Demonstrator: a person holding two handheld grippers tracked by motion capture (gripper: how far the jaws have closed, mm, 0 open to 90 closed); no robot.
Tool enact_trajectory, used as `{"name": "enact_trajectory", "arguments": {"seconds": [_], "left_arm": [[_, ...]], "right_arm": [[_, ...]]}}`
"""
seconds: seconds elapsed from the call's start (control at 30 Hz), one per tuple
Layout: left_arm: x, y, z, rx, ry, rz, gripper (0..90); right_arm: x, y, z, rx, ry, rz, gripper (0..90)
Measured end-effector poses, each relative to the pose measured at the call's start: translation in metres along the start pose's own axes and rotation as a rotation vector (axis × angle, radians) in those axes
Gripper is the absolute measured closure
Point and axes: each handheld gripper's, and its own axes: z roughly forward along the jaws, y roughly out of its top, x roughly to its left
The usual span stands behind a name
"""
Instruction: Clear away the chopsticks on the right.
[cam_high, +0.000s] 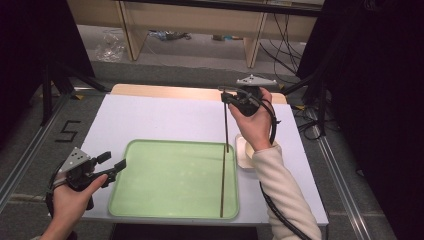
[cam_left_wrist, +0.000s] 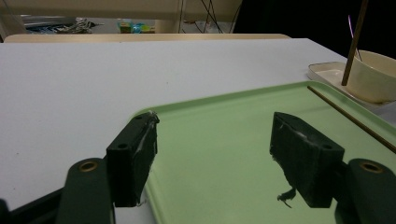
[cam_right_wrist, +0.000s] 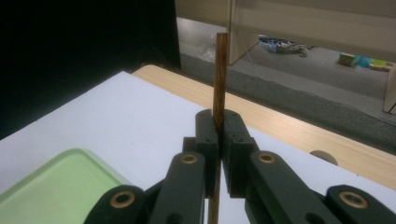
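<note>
A thin brown stick (cam_high: 226, 125) hangs upright, and my right gripper (cam_high: 226, 96) is shut on its upper end above the table's far right. In the right gripper view the stick (cam_right_wrist: 220, 74) rises from between the closed jaws of the right gripper (cam_right_wrist: 219, 123). Its lower end is near the far right corner of the green tray (cam_high: 150, 150). A second brown stick (cam_high: 222, 185) lies flat along the tray's right side. My left gripper (cam_high: 114, 162) stands open at the tray's left rim, nothing between the jaws of the left gripper (cam_left_wrist: 215, 126). The lying stick (cam_left_wrist: 355, 120) shows there too.
A cream bowl (cam_left_wrist: 373, 77) sits on a small white dish (cam_left_wrist: 327, 71) just right of the tray, beside the upright stick (cam_left_wrist: 353, 42). The white tabletop (cam_high: 160, 117) spreads beyond the tray. Shelving legs and cables stand on the floor behind.
</note>
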Motion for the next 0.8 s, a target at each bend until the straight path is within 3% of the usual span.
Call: {"name": "enact_trajectory", "arguments": {"seconds": [0.27, 0.4, 0.53, 0.63, 0.8], "left_arm": [[-0.0001, -0.0002, 0.0002, 0.001, -0.001, -0.001, 31.8], [-0.0001, -0.0002, 0.0002, 0.001, -0.001, 0.0, 31.9], [-0.0001, -0.0002, 0.0002, 0.002, -0.002, 0.001, 31.8], [-0.0001, -0.0002, 0.0002, 0.001, -0.002, -0.001, 31.9], [-0.0001, -0.0002, 0.0002, 0.002, -0.002, -0.001, 31.8]], "right_arm": [[0.0004, 0.0026, -0.0036, 0.05, -0.03, 0.064, 87.4], [0.001, 0.0031, -0.005, 0.102, -0.046, 0.133, 87.4], [-0.0005, 0.0029, -0.0042, 0.169, -0.076, 0.151, 87.4], [0.001, 0.0028, -0.0042, 0.224, -0.088, 0.21, 87.4], [-0.0003, 0.0004, -0.0006, 0.303, -0.098, 0.239, 87.4]]}}
